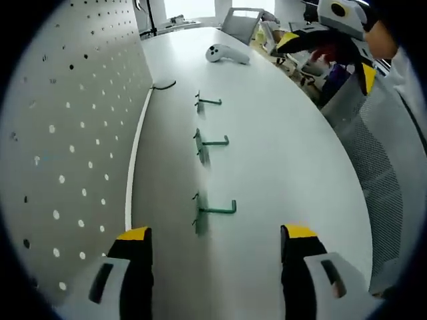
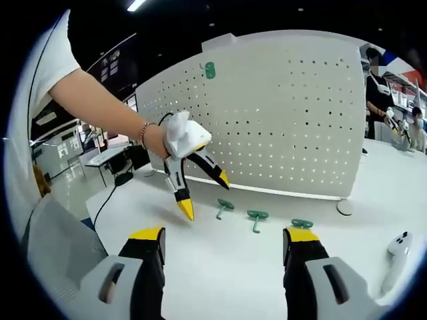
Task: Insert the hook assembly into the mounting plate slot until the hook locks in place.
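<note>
Both grippers empty, three hooks waiting on the table

Our left gripper (image 1: 217, 243) holds its jaws spread wide with nothing between them, lined up on the nearest green hook (image 1: 215, 210) at twelve o'clock, likely the first pick. Our right gripper (image 2: 227, 243) is equally wide and empty, hanging back, probably to keep everything in sight. Two more hooks (image 1: 211, 141) lie further along the white table (image 1: 287, 153). The pegboard (image 2: 287, 120) stands behind them, one hook (image 2: 209, 69) already hung at its eleven o'clock corner.
</note>
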A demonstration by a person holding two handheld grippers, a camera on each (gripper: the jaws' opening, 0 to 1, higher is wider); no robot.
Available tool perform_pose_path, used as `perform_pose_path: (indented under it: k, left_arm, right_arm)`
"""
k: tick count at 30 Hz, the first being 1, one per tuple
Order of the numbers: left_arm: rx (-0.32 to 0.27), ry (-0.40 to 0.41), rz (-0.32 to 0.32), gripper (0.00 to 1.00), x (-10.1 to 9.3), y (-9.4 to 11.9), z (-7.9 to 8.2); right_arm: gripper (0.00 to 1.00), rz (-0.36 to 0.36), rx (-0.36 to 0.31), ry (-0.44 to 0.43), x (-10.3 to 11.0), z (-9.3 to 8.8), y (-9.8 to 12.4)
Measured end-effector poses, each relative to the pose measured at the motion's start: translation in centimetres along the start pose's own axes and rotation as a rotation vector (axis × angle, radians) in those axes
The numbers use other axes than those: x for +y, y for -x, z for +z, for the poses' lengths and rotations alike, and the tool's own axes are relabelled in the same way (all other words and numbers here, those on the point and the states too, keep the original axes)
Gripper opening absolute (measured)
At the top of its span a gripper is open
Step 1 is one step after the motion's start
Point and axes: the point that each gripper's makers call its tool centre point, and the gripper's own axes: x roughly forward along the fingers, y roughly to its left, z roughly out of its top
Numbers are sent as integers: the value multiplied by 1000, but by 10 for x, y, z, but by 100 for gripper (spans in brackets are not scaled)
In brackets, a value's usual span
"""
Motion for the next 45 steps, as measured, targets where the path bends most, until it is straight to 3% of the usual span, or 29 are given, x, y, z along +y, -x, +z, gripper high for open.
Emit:
perform_pose_path:
  k: [10, 25, 35, 40, 45]
  left_arm:
    - [53, -42, -49, 81, -8, -17, -3]
    - [54, -72, -49, 81, -7, -17, 1]
    - [29, -61, -42, 62, 1, -14, 3]
    - [25, -33, -24, 44, 7, -12, 4]
    - [30, -30, -18, 38, 8, -13, 5]
  right_arm:
    - [69, -5, -8, -20, -2, 1, 1]
    - [69, -3, -33, -41, -2, 5, 2]
    - [69, -2, -14, -19, -1, 3, 1]
    - [70, -2, -7, -22, -2, 1, 1]
    - [75, -8, -4, -27, -3, -1, 1]
